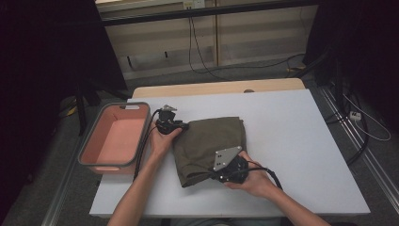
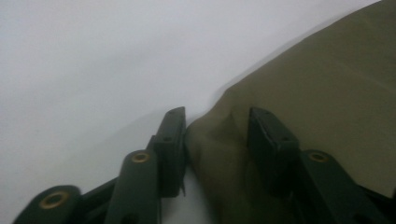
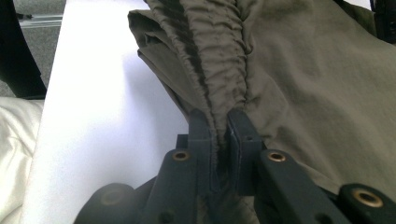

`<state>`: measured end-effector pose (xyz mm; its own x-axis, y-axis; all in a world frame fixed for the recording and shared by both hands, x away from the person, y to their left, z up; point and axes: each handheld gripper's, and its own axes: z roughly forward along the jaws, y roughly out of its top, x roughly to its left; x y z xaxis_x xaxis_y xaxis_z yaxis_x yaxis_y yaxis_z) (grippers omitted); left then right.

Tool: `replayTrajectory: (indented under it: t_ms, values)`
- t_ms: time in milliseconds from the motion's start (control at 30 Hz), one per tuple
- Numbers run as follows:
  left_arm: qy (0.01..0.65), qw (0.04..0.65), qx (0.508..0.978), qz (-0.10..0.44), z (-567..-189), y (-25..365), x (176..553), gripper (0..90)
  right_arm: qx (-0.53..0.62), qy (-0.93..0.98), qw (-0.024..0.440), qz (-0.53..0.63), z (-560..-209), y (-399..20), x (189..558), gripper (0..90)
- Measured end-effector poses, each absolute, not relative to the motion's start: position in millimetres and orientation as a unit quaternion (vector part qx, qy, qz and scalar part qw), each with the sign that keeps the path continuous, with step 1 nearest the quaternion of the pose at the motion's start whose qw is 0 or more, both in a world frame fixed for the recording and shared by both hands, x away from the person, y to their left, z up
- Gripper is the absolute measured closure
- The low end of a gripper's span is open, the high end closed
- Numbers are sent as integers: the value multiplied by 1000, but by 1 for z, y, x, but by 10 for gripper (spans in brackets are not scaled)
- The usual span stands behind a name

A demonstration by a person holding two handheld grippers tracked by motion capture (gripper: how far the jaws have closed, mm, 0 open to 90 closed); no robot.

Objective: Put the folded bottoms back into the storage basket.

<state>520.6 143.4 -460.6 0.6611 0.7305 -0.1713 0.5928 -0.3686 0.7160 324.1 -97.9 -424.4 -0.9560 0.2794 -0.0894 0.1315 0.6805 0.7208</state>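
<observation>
We see a salmon-pink bin (image 1: 114, 139) with a grey rim and rounded corners standing on the white counter (image 1: 291, 141), out past the back of the left gripper (image 1: 175, 126); its smooth floor looks bare, though the dim light leaves the near wall hard to read. The folded olive garment (image 1: 211, 146) lies in the middle of the counter, between the two grippers, a soft matte woven cloth folded into a rough rectangle. In the left gripper view, the left gripper (image 2: 217, 140) has a corner of the garment (image 2: 303, 93) between its jaws: one flat black pad sits against the folded edge where it meets the counter (image 2: 93, 70), the other rests on top of the cloth, and with a gap left between them we cannot tell whether they pinch it yet. The right gripper (image 1: 221, 175), with its grey three-cornered plate on top, has its jaws closed tight on the garment. The right gripper view adds what the high view blurs: the right gripper (image 3: 222, 123) clamps a gathered, ribbed band of the garment (image 3: 303, 70), likely an elastic waistband, running straight ahead from the jaws, with smoother cloth spreading to one side and stacked folded layers showing at the other.
</observation>
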Motion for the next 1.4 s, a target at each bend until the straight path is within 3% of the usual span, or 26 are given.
replayTrajectory:
  t_ms: [67, 300, 1400]
  values:
    - [396, 397, 825, 71, -460, 142, 519, 741, 113, 912, 96, 383, -425, -98, 324, 823]
    - [381, 393, 833, 83, -457, 140, 515, 855, 117, 908, 99, 390, -424, -99, 324, 824]
    - [362, 489, 786, 111, -402, 157, 502, 869, 122, 874, 99, 461, -404, -106, 326, 827]
